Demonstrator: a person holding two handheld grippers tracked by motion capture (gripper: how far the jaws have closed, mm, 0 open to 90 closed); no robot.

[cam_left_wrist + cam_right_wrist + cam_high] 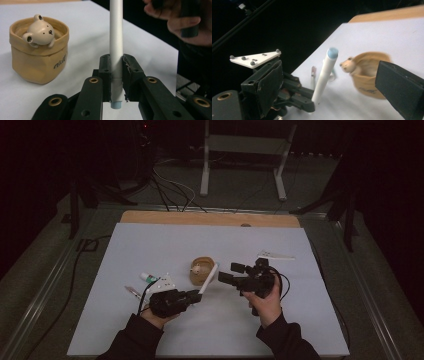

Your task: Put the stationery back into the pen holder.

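My left gripper (196, 295) (116, 62) is shut on a white pen (209, 279) (116, 32), holding it near its lower end. The pen slants up toward a tan pouch-shaped cup (202, 271) (37, 55) with a small bear figure (40, 31) leaning over its rim. My right gripper (227, 273) (329, 82) is just right of the cup, pointing left, with its jaws wide open. In the right gripper view the pen (323, 75) with its blue end cap (333, 52) stands ahead between the jaws, untouched, and the left gripper (294, 96) grips its base.
A white sheet (150, 245) covers the table, with a wooden edge (210, 217) at the far side. A small tube (146, 277) and another pen (134, 291) lie left of the left gripper. Cables and a metal stand (245, 145) are beyond the table.
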